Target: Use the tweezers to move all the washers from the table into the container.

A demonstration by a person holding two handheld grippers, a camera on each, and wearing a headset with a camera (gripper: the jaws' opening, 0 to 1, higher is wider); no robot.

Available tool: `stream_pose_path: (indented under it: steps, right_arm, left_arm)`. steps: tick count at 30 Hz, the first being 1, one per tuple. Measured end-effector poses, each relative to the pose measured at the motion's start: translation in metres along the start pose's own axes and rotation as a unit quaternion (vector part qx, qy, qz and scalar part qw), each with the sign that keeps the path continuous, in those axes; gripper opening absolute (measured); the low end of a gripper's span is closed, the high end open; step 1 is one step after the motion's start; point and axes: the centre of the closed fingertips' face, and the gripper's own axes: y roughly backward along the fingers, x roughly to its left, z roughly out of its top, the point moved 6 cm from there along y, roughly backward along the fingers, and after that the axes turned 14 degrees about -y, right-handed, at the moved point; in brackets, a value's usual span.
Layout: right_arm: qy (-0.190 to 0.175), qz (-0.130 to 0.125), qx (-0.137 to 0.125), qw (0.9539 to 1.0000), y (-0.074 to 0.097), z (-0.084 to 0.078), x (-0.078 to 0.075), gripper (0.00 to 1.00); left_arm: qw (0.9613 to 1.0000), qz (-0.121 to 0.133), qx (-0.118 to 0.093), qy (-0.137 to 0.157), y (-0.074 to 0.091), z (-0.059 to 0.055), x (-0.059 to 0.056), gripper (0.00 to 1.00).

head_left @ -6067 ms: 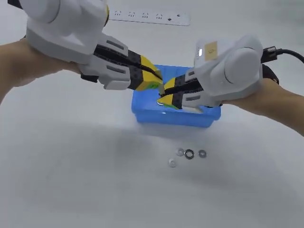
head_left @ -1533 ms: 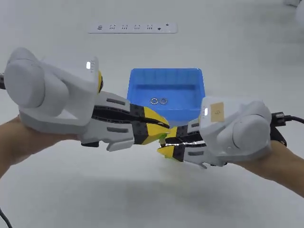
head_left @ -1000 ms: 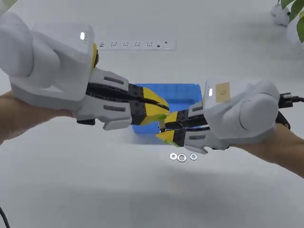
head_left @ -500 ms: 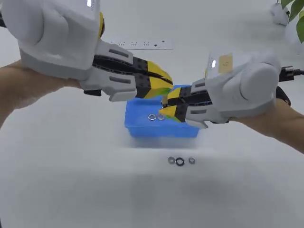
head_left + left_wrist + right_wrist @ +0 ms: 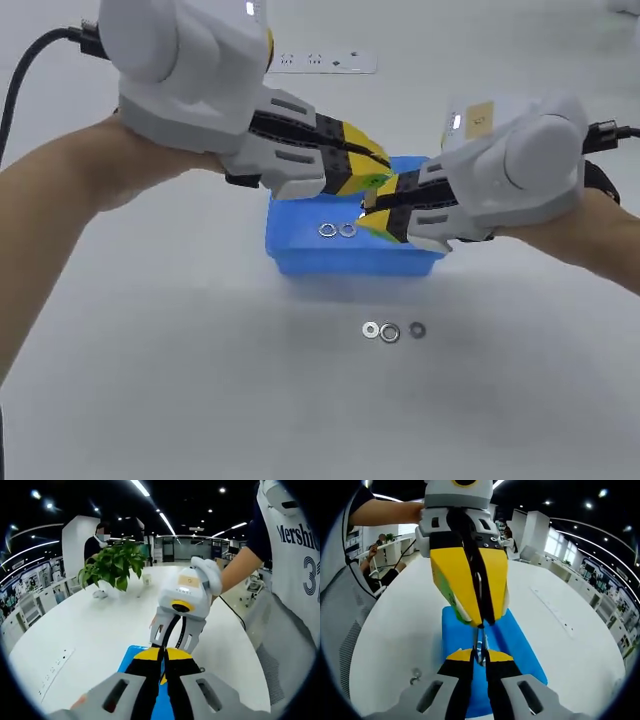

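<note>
The blue container (image 5: 350, 258) sits mid-table with two washers (image 5: 337, 231) inside. Three more washers (image 5: 391, 331) lie in a short row on the white table just in front of it. My left gripper (image 5: 376, 172) reaches in from the upper left, and my right gripper (image 5: 367, 215) from the right. Their yellow tips meet over the container's right half. In the right gripper view thin metal tweezers (image 5: 480, 641) run from my right gripper (image 5: 479, 656) up into the left gripper (image 5: 479, 622), both shut on them. I cannot tell whether the tweezer tips hold a washer.
A white power strip (image 5: 320, 62) lies at the far edge of the table. A black cable (image 5: 30, 70) trails from the left gripper. The left gripper view has a potted plant (image 5: 117, 567) on the table and a person (image 5: 100, 535) standing behind it.
Both grippers, still tip to tip, rose from low near the table washers to above the container. One washer fewer lies on the table than six seconds ago.
</note>
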Motion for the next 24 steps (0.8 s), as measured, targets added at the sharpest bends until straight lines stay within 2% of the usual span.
stream_pose_path:
  steps: [5, 11, 19, 24]
  right_arm:
    - [-0.031, -0.002, 0.014, 0.9994, -0.007, -0.008, -0.006, 0.1]
    - [-0.038, 0.001, 0.025, 0.999, -0.011, -0.013, -0.006, 0.1]
    - [-0.032, 0.001, 0.033, 0.9989, -0.011, -0.018, -0.008, 0.12]
    - [-0.022, 0.008, 0.028, 0.9993, -0.006, -0.015, -0.005, 0.12]
  left_arm:
    - [0.9999, 0.002, 0.003, 0.017, -0.007, -0.011, 0.006, 0.06]
    - [0.9996, -0.003, 0.008, 0.025, -0.013, -0.017, 0.005, 0.06]
    - [0.9996, -0.006, 0.008, 0.026, -0.015, -0.019, 0.004, 0.06]
    - [0.9998, -0.009, 0.007, 0.017, -0.013, -0.016, 0.004, 0.06]
